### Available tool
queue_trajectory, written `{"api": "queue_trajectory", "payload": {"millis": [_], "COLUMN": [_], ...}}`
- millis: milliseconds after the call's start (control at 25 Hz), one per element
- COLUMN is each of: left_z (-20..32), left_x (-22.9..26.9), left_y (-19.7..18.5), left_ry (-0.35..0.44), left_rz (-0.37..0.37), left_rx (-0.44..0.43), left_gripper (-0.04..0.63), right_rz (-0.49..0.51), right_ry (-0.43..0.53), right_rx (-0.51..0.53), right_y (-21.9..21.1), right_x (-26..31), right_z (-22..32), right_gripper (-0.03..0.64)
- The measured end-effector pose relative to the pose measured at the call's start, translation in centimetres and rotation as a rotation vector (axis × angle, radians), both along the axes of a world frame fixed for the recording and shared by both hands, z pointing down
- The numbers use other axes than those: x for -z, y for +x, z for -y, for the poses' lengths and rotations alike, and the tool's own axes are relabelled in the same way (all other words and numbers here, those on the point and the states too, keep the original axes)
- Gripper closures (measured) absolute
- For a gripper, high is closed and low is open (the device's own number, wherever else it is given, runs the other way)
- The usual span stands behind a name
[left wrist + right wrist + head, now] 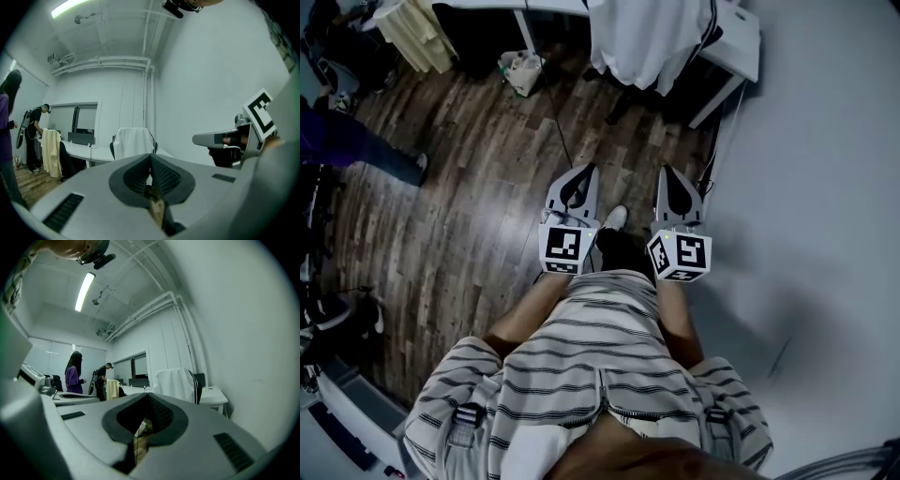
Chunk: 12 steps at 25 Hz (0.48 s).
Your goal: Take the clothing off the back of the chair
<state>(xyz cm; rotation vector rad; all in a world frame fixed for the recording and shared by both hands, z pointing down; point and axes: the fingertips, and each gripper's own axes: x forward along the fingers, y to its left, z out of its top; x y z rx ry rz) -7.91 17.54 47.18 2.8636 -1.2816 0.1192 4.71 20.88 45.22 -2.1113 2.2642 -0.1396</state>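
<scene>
A white garment [645,42] hangs over the back of a dark office chair at a white desk [742,39], well ahead of both grippers. In the left gripper view the white garment [133,143] is small and far off, just left of the jaw line. In the right gripper view the white garment [176,383] sits just right of the jaws, showing dark stripes on its side. My left gripper [588,171] and right gripper [667,172] are held side by side above the wooden floor, both shut and empty. Nothing touches the garment.
A yellow garment [417,33] hangs at another desk, top left. A person [356,145] stands at the left; two people [74,373] show in the right gripper view. A bag [523,70] and a cable lie on the floor; a grey wall [825,187] runs along the right.
</scene>
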Motion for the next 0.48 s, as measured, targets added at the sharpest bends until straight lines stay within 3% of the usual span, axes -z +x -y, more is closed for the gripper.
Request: {"api": "queue_trajectory", "payload": {"millis": [480], "left_z": [9.6], "left_x": [-0.3], "left_y": [4.3], "left_ry": [-0.003], "left_rz": [-0.016], "left_rx": [-0.017], "left_gripper": [0.572], "right_rz": [0.013], "right_ry": [-0.008], "right_rx": [-0.013], "right_y": [4.2], "right_x": [-1.0], "right_z": [9.3], "right_gripper": [0.597]}}
